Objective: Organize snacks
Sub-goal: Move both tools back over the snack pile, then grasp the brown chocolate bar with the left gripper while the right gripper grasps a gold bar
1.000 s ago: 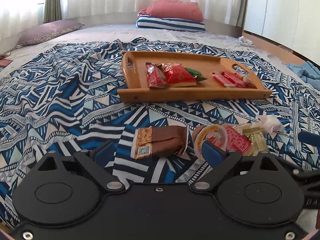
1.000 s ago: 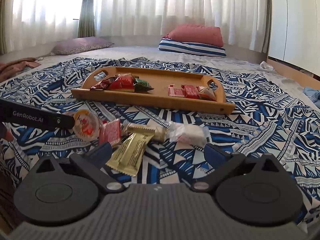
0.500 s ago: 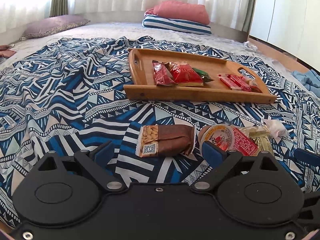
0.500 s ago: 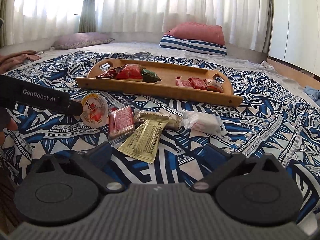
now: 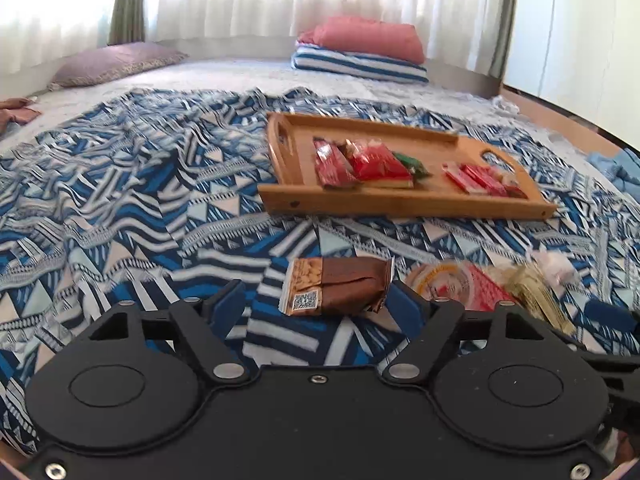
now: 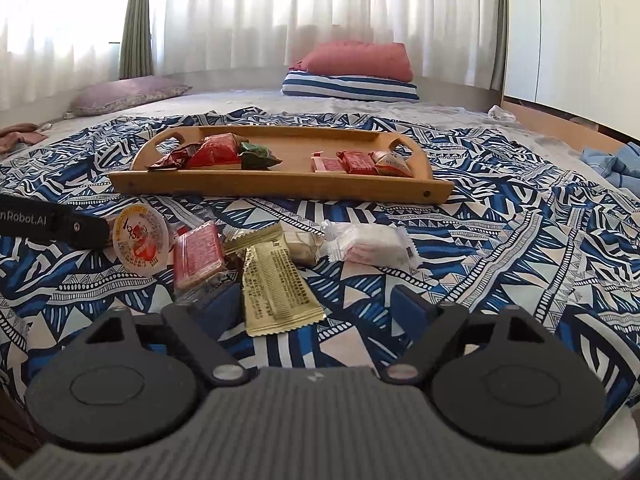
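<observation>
A wooden tray (image 5: 400, 202) (image 6: 280, 190) lies on the patterned blue cloth and holds red and green snack packets at its left and red ones at its right. My left gripper (image 5: 318, 306) is open around a brown snack bar (image 5: 340, 286) that lies on the cloth between its pads. My right gripper (image 6: 316, 306) is open over a gold packet (image 6: 276, 288). Beside it lie a round jelly cup (image 6: 138, 240), a red packet (image 6: 198, 254) and a white packet (image 6: 372, 246).
The cloth (image 5: 120, 200) covers a bed with pillows at the back (image 6: 352, 68) (image 6: 128, 94). A blue garment (image 6: 612, 164) lies at the right edge. The left gripper's body (image 6: 48, 222) reaches in at the left of the right wrist view.
Both grippers have moved forward and down toward the loose snacks. The brown bar now sits between the left pads, and the gold packet sits between the right pads. Nothing was grasped.
</observation>
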### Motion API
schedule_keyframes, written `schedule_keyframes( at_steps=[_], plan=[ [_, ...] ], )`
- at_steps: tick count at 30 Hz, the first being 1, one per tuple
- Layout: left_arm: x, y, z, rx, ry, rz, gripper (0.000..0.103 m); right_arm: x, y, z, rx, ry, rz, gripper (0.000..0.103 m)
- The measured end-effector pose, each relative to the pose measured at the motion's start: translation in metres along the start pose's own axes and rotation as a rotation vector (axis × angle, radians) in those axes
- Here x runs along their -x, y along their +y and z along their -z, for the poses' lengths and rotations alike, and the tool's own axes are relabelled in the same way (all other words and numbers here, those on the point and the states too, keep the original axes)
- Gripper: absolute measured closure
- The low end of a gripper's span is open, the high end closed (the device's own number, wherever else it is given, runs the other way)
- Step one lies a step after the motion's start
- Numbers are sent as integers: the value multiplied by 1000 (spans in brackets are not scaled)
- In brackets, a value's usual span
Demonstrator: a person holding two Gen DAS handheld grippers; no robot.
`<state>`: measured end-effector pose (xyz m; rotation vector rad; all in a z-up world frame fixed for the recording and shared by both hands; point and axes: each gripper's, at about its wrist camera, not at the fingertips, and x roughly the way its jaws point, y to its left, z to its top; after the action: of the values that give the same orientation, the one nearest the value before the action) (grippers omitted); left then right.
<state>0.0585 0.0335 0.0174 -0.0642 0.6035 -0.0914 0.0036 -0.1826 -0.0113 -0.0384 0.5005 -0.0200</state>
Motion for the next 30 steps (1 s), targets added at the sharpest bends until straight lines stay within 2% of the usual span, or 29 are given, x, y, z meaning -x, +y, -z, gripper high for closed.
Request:
schedule_keyframes(
  at_steps=[3, 6, 11, 17, 24, 27, 28, 30],
  plan=[
    [-3, -1, -4, -6, -17, -25, 29, -1, 4, -2, 28, -6, -10, 21],
    [-9, 1, -6, 18, 1, -9, 28, -3, 8, -4, 43, -9, -24, 25],
    [-19, -1, -5, 25, 27, 8, 27, -7, 12, -7, 53, -10, -47, 41],
    [-28, -5, -4, 22, 39, -2, 22, -10, 17, -8, 65, -16, -68, 42],
    [-30, -7, -6, 28, 40, -7, 22, -13, 19, -8, 65, -18, -69, 42],
    [-29, -8, -4, 23, 39, 2, 26, -15, 19, -8, 61, -18, -68, 42],
    [-28, -9, -3, 19, 37, 8, 32, -15, 19, -8, 59, -18, -69, 42],
    [-27, -11, -2, 0, 35, 13, 35, -16, 19, -8, 57, -18, -70, 42]
  ],
)
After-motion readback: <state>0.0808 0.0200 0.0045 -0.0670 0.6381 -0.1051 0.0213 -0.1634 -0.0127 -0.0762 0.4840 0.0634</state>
